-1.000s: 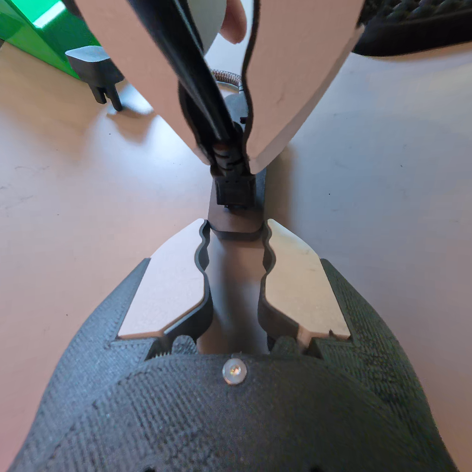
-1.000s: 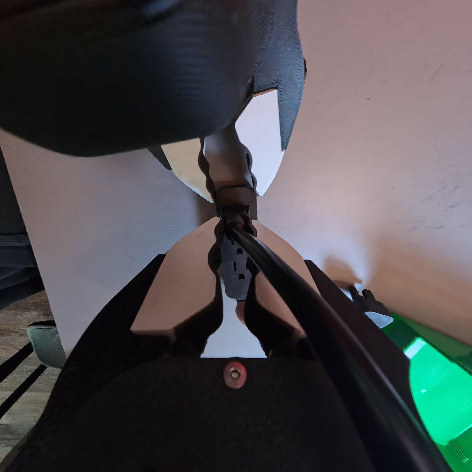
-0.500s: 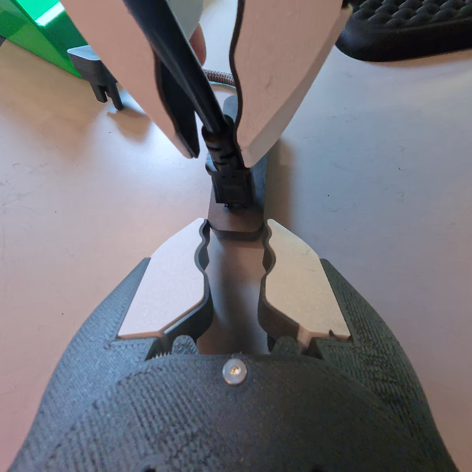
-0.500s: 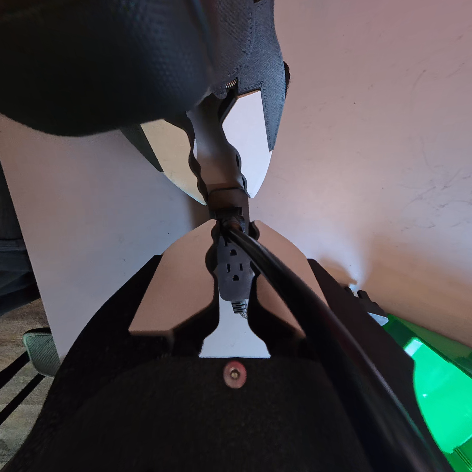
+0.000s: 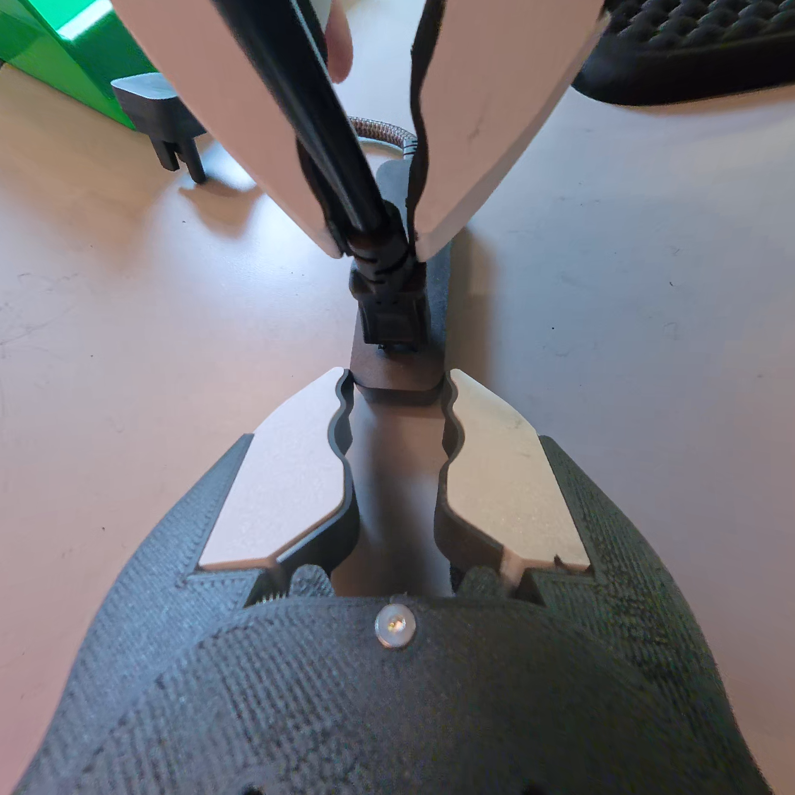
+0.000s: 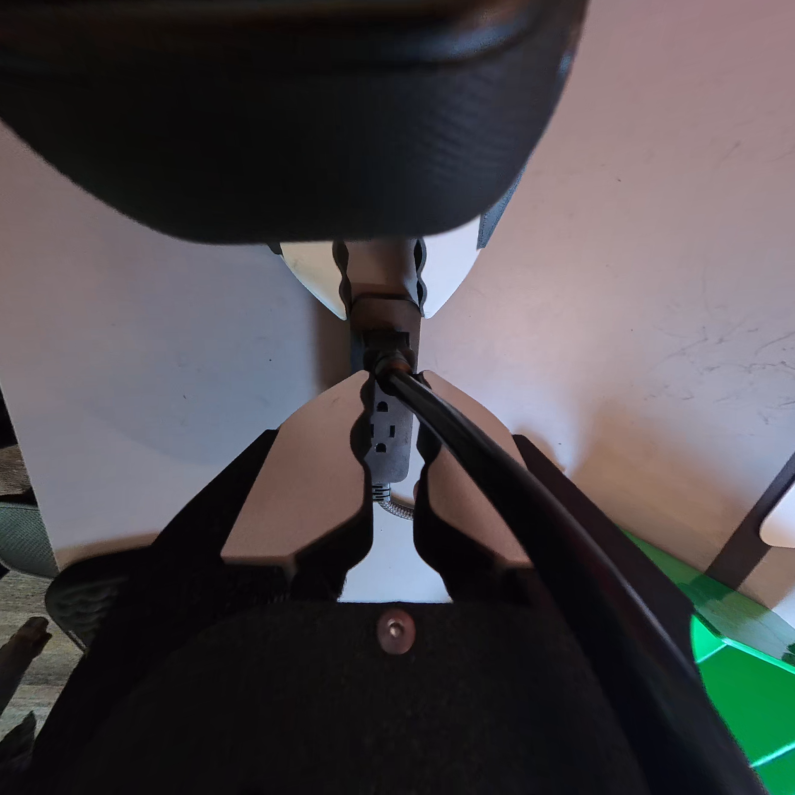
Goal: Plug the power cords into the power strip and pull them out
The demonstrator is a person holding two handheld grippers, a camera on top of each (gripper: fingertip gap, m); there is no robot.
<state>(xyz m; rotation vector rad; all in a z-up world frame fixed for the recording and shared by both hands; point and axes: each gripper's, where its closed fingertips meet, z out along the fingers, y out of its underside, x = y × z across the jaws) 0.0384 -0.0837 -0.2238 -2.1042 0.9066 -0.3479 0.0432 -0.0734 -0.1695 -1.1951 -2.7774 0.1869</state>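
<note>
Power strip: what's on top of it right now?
A black plug stands on the power strip, gripped by the right gripper. Two empty outlets show behind it. The prongs are hidden.

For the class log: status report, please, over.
Left gripper shut on power strip. Right gripper shut on plug, plug in end socket. Nothing in the way.

Soft daylight, wide-angle edge bending, dark blurred foreground in right wrist view
</note>
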